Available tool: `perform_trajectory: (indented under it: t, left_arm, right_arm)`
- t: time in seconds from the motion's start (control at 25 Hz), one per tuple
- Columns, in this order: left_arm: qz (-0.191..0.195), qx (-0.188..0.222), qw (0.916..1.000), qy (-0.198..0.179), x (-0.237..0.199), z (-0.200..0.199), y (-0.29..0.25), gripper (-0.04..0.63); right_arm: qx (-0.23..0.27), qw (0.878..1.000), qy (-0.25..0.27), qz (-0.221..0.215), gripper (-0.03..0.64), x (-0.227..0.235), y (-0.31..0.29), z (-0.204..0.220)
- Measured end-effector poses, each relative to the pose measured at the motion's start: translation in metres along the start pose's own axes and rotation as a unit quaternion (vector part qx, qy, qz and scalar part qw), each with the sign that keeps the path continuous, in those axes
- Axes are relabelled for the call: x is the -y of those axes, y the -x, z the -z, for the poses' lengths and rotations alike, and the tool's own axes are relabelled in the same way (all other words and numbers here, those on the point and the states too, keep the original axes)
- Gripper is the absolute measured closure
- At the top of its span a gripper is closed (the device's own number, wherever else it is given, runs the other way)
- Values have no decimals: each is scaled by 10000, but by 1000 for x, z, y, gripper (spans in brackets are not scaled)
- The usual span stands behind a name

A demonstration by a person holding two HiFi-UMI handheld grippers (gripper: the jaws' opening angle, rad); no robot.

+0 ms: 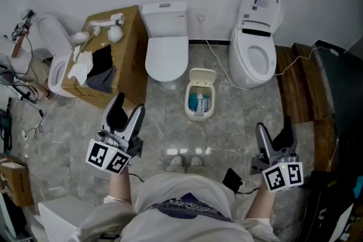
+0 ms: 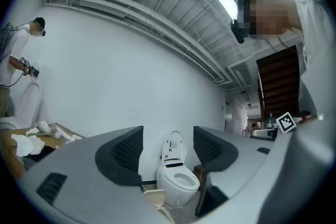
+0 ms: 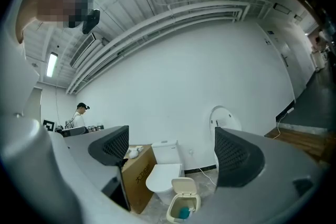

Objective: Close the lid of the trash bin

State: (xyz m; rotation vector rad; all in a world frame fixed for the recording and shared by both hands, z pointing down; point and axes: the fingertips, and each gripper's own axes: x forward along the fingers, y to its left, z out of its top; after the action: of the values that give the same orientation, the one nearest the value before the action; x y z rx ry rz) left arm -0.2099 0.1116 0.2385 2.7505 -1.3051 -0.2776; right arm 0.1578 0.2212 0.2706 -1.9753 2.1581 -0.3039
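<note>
The left gripper [image 1: 126,111] has its jaws spread, with nothing between them. In the left gripper view only the far right-hand toilet [image 2: 176,178] shows in the gap. The right gripper [image 1: 274,133] has its jaws spread wider, and they are also empty. Its view frames the trash bin [image 3: 174,214] low between them. Both grippers are held near the person, well apart from the bin, left and right of the person's shoes [image 1: 184,162]. Each carries a cube with square black-and-white markers at its near end.

The trash bin stands on the stone-tile floor [image 1: 227,133] ahead of the person. Its lid [image 1: 202,75] is tipped up and back toward the far wall, and blue rubbish [image 1: 195,102] shows inside. Bare floor lies open from the shoes to the bin's near edge.

The bin's left far corner sits just beside the base of a closed white toilet [image 1: 167,54]. To its right there is a strip of floor, then the right-hand toilet with its seat lid raised. A thin cable [image 1: 218,62] runs over the floor at the bin's far right. Further right is the edge of a raised wooden platform [image 1: 295,82].

Left of the closed toilet is an open cardboard box [image 1: 127,42], its near corner close to the left gripper.

The raised toilet lid carries a label [image 1: 262,1] that is too small to read. In the right gripper view the box's side bears dark print that I cannot read.
</note>
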Motion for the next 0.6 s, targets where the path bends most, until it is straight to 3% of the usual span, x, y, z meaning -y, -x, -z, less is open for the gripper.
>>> perform_trajectory:
  t: [0.32,0.6]
  left_arm:
    - [-120,-96,9999,34,19,17,-29,319]
    - [-103,-327,9994,82,3,43,-66,319]
  right_arm:
    - [-167,9997,-66,-156,118,33,-21,1]
    - [-331,9991,-83,-266,120,29,-80,24]
